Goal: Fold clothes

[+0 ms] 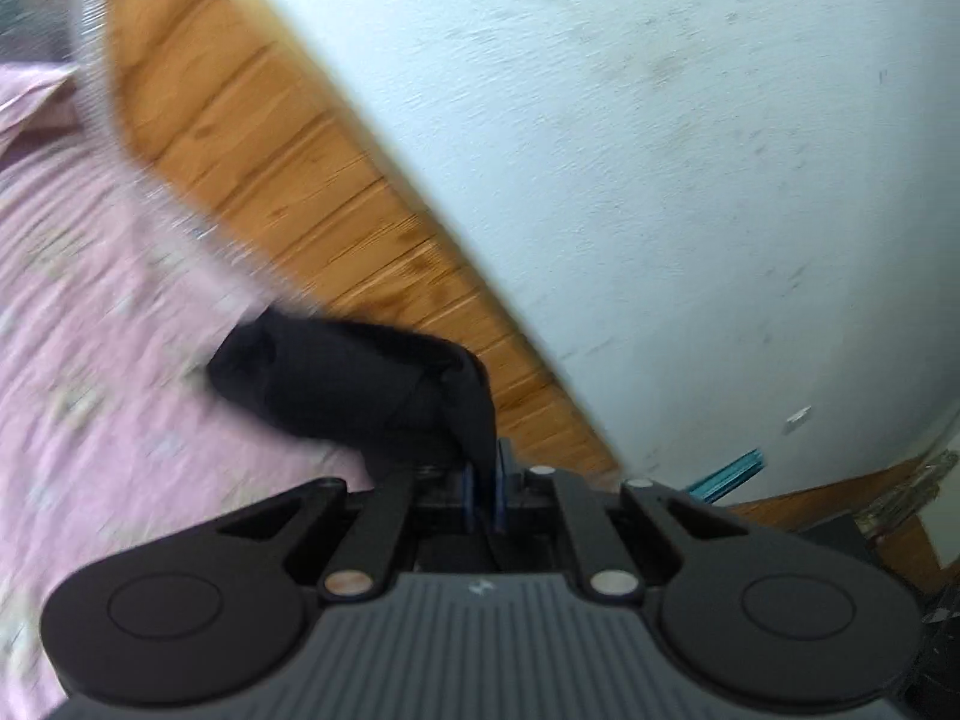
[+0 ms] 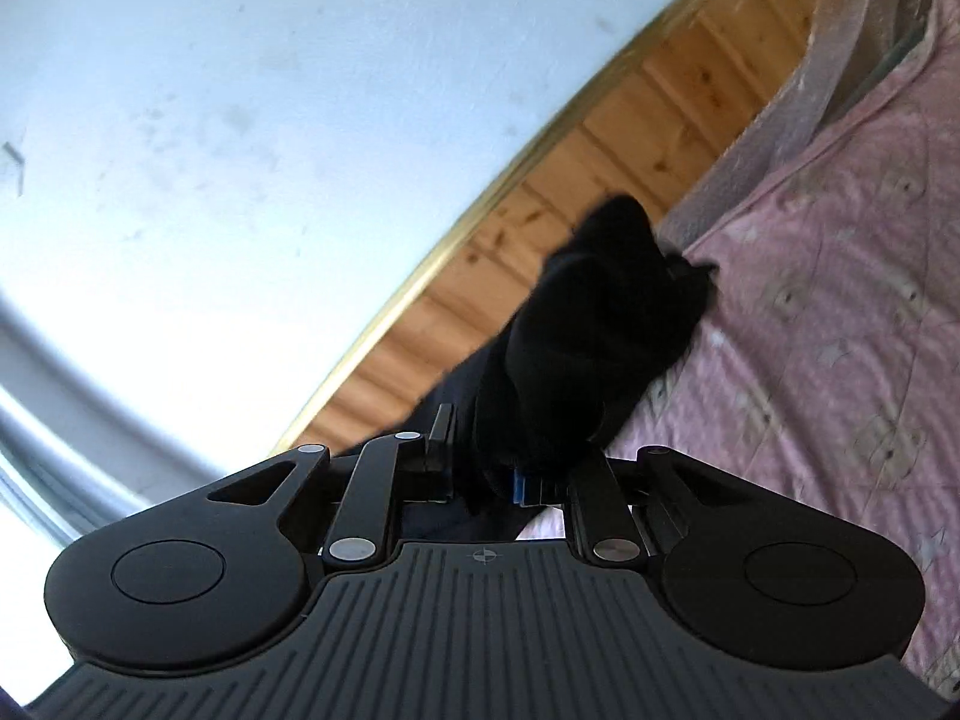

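1. Left wrist view: the left tool (image 1: 485,480) has its blue-padded fingers pressed together on an edge of a black garment (image 1: 336,384). The cloth runs forward and to the left from the tips as a soft, bunched roll, long axis slanting up-left, and hangs above a pink bedspread (image 1: 90,360). The bedspread looks quilted with a faint pale print. Beyond it are a wooden plank headboard (image 1: 288,180) and a pale, scuffed wall (image 1: 660,150). The picture is smeared by motion.

2. Right wrist view: the right tool (image 2: 516,480) also pinches the black garment (image 2: 600,330), which rises forward and slightly right from its tips as a thick, matte bundle, covering most of one finger. It hangs over the line where the pink bedspread (image 2: 840,300) meets the headboard (image 2: 630,138).

3. Judgement: both tools grip the same cloth equally close, so it is lifted between them, gathered rather than spread flat. Which fold this belongs to cannot be told.
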The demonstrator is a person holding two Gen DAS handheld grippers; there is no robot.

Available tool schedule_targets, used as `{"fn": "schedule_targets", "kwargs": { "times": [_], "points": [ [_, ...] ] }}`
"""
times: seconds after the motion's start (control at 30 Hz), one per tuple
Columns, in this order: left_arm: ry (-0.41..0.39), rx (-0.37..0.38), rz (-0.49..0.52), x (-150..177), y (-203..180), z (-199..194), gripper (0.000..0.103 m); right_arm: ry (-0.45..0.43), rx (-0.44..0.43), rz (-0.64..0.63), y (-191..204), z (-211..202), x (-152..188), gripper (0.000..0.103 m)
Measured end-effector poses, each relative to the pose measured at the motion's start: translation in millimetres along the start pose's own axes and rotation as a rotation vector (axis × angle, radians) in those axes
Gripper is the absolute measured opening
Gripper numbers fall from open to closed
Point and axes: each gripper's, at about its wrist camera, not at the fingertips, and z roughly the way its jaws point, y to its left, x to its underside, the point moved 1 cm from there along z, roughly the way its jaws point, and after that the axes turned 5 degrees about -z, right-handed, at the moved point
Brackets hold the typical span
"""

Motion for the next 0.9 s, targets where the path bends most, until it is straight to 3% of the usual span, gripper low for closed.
{"fn": "schedule_targets", "kwargs": {
  "times": [0.07,0.13,0.17,0.2,0.23,0.27,0.3,0.4,0.47,0.53,0.6,0.67,0.7,0.73,0.8,0.87,0.9],
  "points": [
    [0.023,-0.084,-0.028,17.9,29.3,-0.2,0.013,0.049,0.016,0.01,-18.8,4.0,24.0,0.017],
    [0.045,-0.168,-0.056,35.9,58.7,-0.4,0.017,0.118,0.112,0.027,-57.0,18.6,61.0,0.041],
    [0.06,-0.235,-0.108,43.9,82.7,-0.3,0.016,0.169,0.19,0.041,-82.1,28.4,81.2,0.044],
    [0.075,-0.306,-0.167,51.7,108.7,-0.3,0.012,0.208,0.263,0.061,-105.3,32.7,98.3,0.038],
    [0.057,-0.306,-0.201,54.6,117.6,-10.0,0.004,0.236,0.332,0.087,-126.2,30.5,111.6,0.013],
    [0.033,-0.289,-0.228,56.4,122.7,-21.9,0.01,0.235,0.366,0.114,-138.7,23.2,117.9,0.018],
    [0.007,-0.265,-0.204,54.2,115.1,-30.8,0.013,0.203,0.359,0.143,-141.5,10.1,115.9,0.033],
    [-0.037,-0.161,-0.094,41.9,77.3,-39.7,0.015,0.107,0.37,0.038,-124.2,-10.1,91.8,0.03],
    [-0.014,-0.07,0.0,33.1,48.7,-18.3,0.022,0.064,0.349,-0.053,-110.5,-7.2,71.4,0.03],
    [0.025,-0.034,0.079,29.6,26.3,19.0,0.027,0.079,0.308,-0.134,-104.0,21.2,54.1,0.03],
    [0.082,-0.061,0.13,31.0,29.7,56.6,0.026,0.105,0.275,-0.216,-101.0,57.1,44.7,0.03],
    [0.097,-0.166,0.165,27.9,44.6,84.9,0.025,0.167,0.274,-0.265,-104.7,84.5,43.0,0.016],
    [0.094,-0.22,0.168,25.6,56.2,94.0,0.02,0.206,0.321,-0.282,-115.0,97.6,42.7,0.0],
    [0.093,-0.217,0.153,24.3,65.0,95.4,0.004,0.223,0.349,-0.286,-126.0,104.2,42.3,0.0],
    [0.088,-0.197,0.12,20.9,75.8,92.5,0.004,0.206,0.323,-0.264,-141.0,102.5,39.0,0.0],
    [0.075,-0.195,0.115,16.8,75.6,83.5,0.012,0.214,0.327,-0.262,-140.2,101.3,34.4,0.0],
    [0.063,-0.184,0.124,14.7,74.3,78.4,0.03,0.217,0.338,-0.266,-136.7,101.0,33.2,0.0]
  ]
}}
